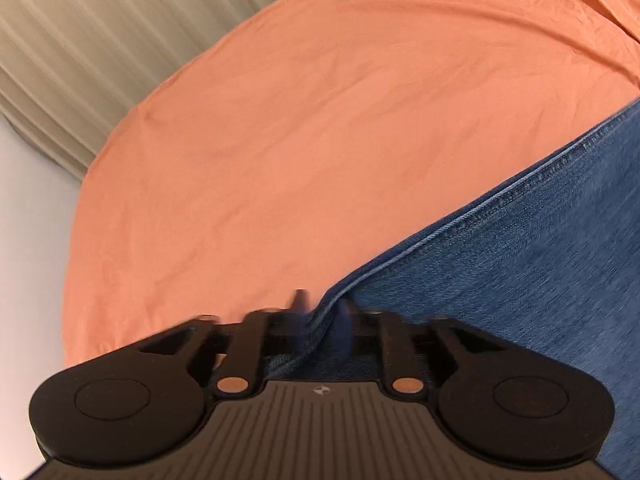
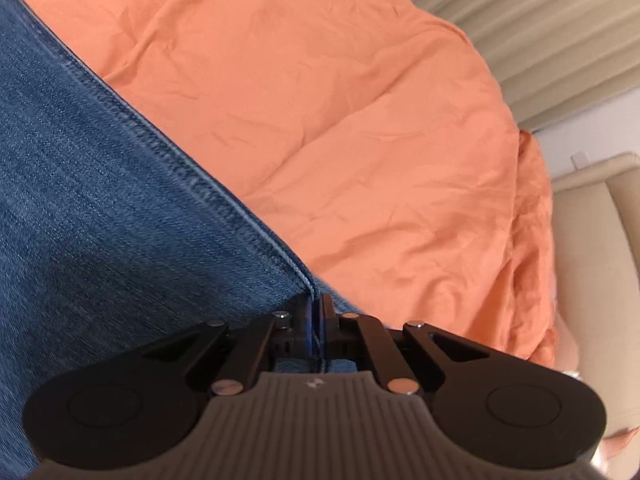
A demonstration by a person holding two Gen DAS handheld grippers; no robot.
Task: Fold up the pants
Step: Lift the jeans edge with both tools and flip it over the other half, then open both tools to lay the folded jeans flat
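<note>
Left wrist view looks steeply down along the left gripper (image 1: 322, 312) at a bed covered in an orange sheet (image 1: 304, 132). Blue denim pants (image 1: 540, 248) lie on the sheet and fill the lower right of this view, their stitched hem running as a diagonal line from the gripper up to the right edge. The gripper's two fingers stand partly apart and look blurred. A raised fold of the hem sits in the gap between them, and the pads do not appear to be pressing on it. Pleated beige curtains (image 1: 88, 40) hang beyond the bed at upper left.

From the right wrist camera, the right gripper (image 2: 316, 320) also tilts steeply downward over the same sheet (image 2: 360, 140). Here the pants (image 2: 112, 208) cover the left side, with the hem slanting from upper left down to the gripper. Its fingers are drawn tightly together, pinching the corner of the hem between the pads. The cloth runs from that pinch back under the gripper body. Curtains (image 2: 540, 12) show at upper right, and a beige padded piece of furniture (image 2: 600, 240) stands beside the bed at right.
</note>
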